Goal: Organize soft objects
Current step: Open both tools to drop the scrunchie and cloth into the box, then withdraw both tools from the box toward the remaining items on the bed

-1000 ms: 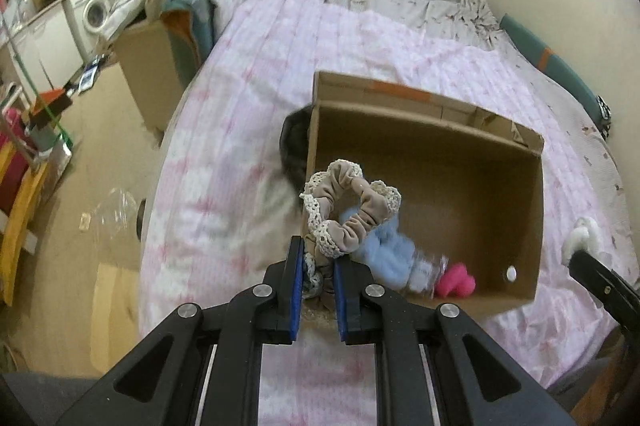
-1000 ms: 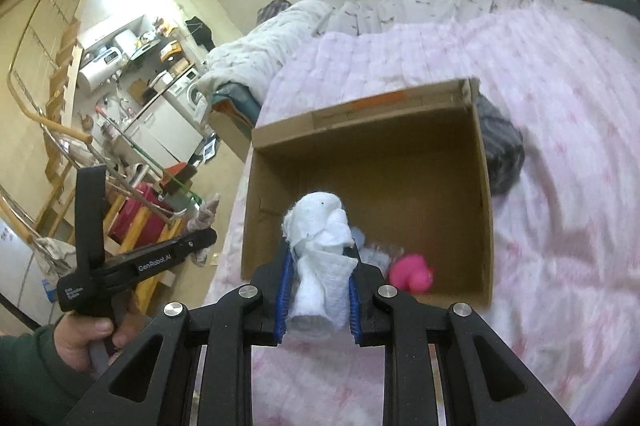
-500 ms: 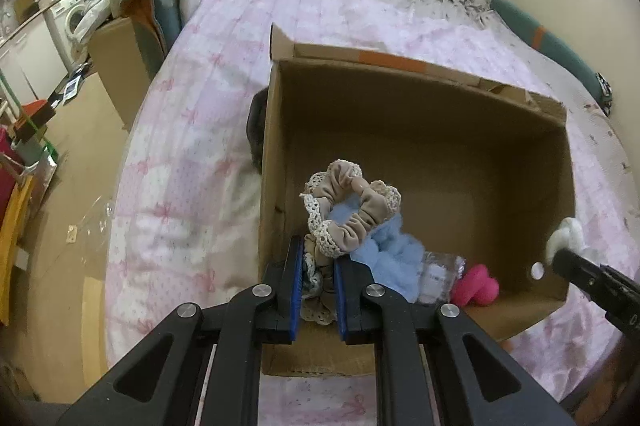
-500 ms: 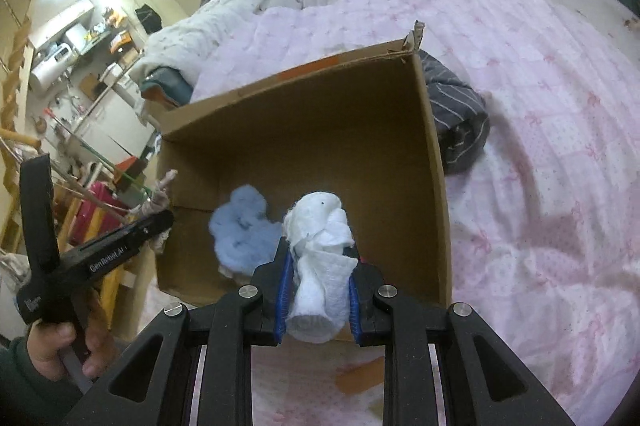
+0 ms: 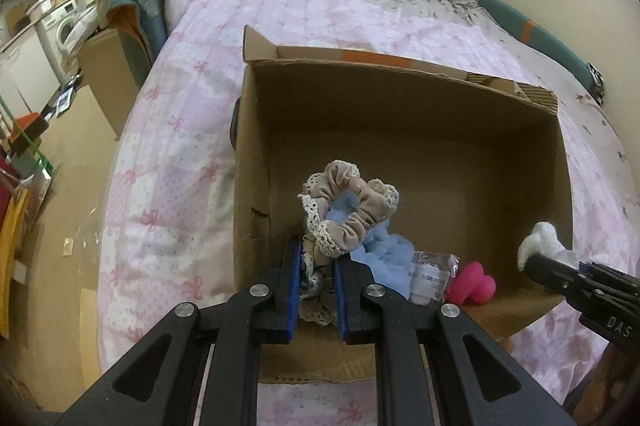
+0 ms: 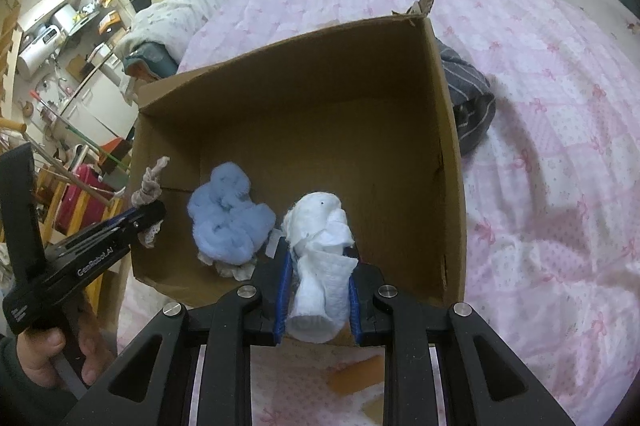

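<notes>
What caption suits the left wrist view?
Left gripper holding a beige lace scrunchie over an open cardboard box on a pink quilt.

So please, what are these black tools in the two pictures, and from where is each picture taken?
No robot: a person holds one black two-finger claw in each hand, and each carries a wide-angle camera looking along its fingers. In the left camera's picture, the left claw grips a beige lace-edged fabric scrunchie. In the right camera's picture, the right claw grips a rolled white sock. Both hang over an open brown cardboard box on a pink quilted bed cover. Inside lie a fluffy light-blue cloth and a pink rubbery toy.
</notes>
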A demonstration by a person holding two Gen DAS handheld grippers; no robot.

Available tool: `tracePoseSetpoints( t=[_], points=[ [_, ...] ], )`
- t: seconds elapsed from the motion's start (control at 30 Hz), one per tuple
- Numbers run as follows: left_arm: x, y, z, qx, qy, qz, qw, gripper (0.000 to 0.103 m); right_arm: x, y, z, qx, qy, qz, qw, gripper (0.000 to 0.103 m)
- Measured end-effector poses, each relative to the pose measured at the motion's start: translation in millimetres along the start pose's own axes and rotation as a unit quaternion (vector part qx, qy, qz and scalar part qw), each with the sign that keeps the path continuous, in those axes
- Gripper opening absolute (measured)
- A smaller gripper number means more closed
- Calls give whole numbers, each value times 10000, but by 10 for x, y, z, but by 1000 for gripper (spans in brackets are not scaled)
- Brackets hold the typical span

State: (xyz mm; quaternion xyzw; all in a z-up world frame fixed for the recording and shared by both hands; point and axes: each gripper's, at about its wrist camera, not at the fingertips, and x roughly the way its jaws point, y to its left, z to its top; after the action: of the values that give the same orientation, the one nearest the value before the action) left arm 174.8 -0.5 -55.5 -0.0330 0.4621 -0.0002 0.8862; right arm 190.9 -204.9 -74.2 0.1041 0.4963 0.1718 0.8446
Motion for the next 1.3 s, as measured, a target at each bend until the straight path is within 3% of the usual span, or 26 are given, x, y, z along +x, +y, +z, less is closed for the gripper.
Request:
tracePoseSetpoints(
  t=[0.23,0.4,0.47,0.53,0.6,0.9,1.0,1.03,1.07,1.1,1.3],
  points=[
    [-7,-18,-18,27,-11,14,10000,13,29,10,-10,-17,68,19,10000,25],
    [-12,-48,-14,98,38,18,9999,19,48,31,-11,-58,105,-14,9999,25],
    [-20,-57,-16,130,17,1,9999,26,47,26,-9,-44,98,-28,9999,25],
    [-36,-71,-22,136,0,-25,9999,47,56,13,-5,-5,112,-15,9999,25],
    [-68,-76,-23,132,-81,-20,9999,62,70,17,-4,6,123,-26,9999,25],
    [-80,-132,-30,291,-89,5,9995,65,74,25,2,10,127,-25,9999,26],
    [-71,-123,-38,270,-66,64,9996,65,69,16,7,63,117,10,9999,33],
    [-62,-114,-42,245,-51,103,9996,65,65,8,10,96,116,37,9999,51],
    [-55,-105,-48,217,-31,145,9997,65,61,2,12,143,111,62,9998,77],
    [-46,-97,-54,193,5,179,9997,65,43,-5,14,205,44,89,9997,82],
    [-41,-87,-61,182,34,171,9997,65,-4,-2,23,195,-110,41,9997,82]
  ],
)
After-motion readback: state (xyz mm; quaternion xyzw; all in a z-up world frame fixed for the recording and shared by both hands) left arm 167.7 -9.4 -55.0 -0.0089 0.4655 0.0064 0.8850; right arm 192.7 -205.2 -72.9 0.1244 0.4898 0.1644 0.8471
